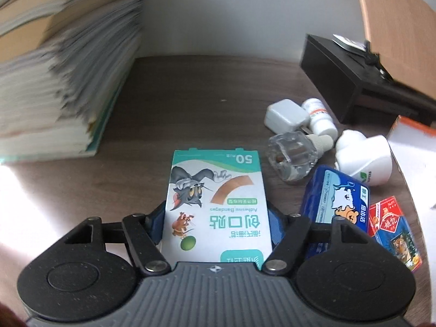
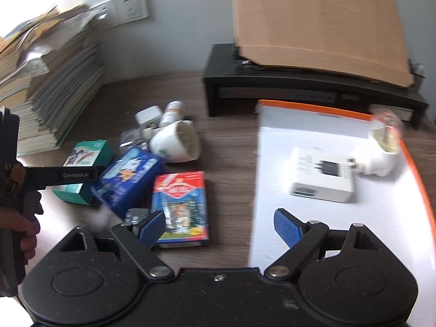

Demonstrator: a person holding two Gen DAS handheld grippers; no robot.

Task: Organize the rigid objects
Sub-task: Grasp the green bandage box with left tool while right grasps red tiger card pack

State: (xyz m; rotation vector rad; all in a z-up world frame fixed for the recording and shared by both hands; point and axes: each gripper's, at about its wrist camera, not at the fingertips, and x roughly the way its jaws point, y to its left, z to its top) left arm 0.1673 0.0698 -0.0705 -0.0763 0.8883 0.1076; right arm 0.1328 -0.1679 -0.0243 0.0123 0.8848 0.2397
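The bandage box [image 1: 216, 207], teal and white with a cartoon cat and mouse on its face, sits low in the centre of the left wrist frame, held between the blue pads of the left gripper [image 1: 216, 219], which are pressed against its two long sides. Its long axis runs straight up the frame, along the line of the fingers, with the "50" end farthest from the camera. In the right wrist frame the same box [image 2: 81, 174] shows at the left edge, middle height, with the left gripper's dark finger crossing it; whether it rests on the wooden desk [image 1: 190, 103] or is just lifted off it I cannot tell.

To its right in the left wrist frame, near but apart, lie a blue tin [image 1: 336, 199], a red card box [image 1: 392, 229], a clear bottle [image 1: 294, 156], a white plug-in unit [image 1: 362, 158], a white charger [image 1: 286, 115] and a small pill bottle [image 1: 321, 120]. A stack of books [image 1: 54, 95] fills the upper left.

The right gripper [image 2: 219, 224] is spread wide and holds nothing, low in its frame over the gap between the red card box and the orange-edged white tray [image 2: 313, 231]. That tray, on the right of the frame, already carries a white carton [image 2: 323, 175] and a white adapter [image 2: 378, 159].

By my judgement the box's likely destination is that tray, so the coming move would carry it sideways past the clutter, toward the right hand's side.
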